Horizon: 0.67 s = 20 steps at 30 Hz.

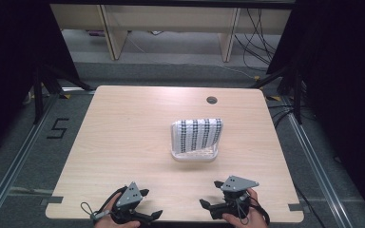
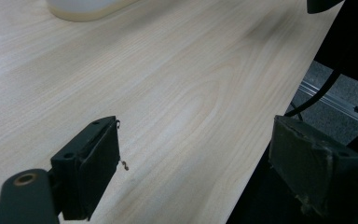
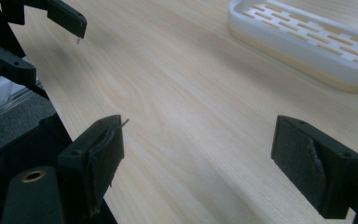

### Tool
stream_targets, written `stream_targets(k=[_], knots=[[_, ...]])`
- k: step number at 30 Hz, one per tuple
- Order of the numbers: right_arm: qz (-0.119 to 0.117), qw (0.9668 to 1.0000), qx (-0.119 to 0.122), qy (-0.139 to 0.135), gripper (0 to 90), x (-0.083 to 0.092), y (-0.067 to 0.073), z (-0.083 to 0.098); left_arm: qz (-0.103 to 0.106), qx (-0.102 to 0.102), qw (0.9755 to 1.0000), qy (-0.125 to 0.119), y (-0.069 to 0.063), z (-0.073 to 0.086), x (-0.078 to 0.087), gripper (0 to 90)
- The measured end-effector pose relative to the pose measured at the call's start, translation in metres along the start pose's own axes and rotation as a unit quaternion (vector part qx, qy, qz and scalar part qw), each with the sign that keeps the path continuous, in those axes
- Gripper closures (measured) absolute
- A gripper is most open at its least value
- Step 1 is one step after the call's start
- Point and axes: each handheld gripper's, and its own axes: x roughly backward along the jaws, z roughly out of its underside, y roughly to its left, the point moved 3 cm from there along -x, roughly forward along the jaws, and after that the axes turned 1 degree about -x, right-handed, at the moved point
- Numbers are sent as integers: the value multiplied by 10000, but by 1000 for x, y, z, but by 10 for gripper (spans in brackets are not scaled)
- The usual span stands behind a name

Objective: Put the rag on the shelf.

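A white tray (image 1: 195, 154) with rows of slots in its floor lies in the middle of the table (image 1: 123, 142); I cannot tell whether anything lies in it. My left gripper (image 1: 152, 203) is held at the front edge, left of centre, open and holding nothing. My right gripper (image 1: 209, 193) sits at the front edge to its right, also open and holding nothing. In the left gripper view the jaws (image 2: 200, 163) stand wide apart over bare wood, and a corner of the tray (image 2: 84, 7) is far ahead. The right gripper view has its jaws (image 3: 198, 163) spread, the tray (image 3: 307, 46) ahead to the right and the left gripper (image 3: 51, 46) at the upper left.
A round cable hole (image 1: 212, 99) is near the table's far edge. Dark stands and cables (image 1: 261, 42) flank the table on the grey floor. Wooden furniture legs (image 1: 111, 33) stand beyond it. Bare wood lies between the grippers and the tray.
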Motion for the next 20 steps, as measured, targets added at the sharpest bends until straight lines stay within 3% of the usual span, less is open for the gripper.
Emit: stream_targets(k=[8,9,10,11,15,16,17,18,20], knots=[[3,9999,-69,74,181,-2,-3,3,-39,11,10000,37,0,1,-1,155],[-106,9999,-77,99,181,-3,-2,3,-57,-36,9999,78,1,1,0,155],[-59,9999,-81,114,181,-3,-2,3,-79,-150,9997,177,3,1,1,155],[-54,9999,-86,123,181,-3,-2,3,-44,-48,9999,76,1,1,-1,155],[-26,9999,-30,123,181,-3,-4,4,-76,-85,9999,77,2,1,-2,155],[33,9999,-37,102,181,-3,-6,5,-102,-10,9999,68,1,2,-2,155],[13,9999,-106,116,181,-4,-6,5,-99,-244,9993,276,5,2,1,155],[25,9999,-74,113,181,-4,-7,5,-69,-95,9998,145,3,2,-2,155],[48,9999,-53,140,181,-3,-8,6,-92,-134,9997,167,3,2,-2,155]])
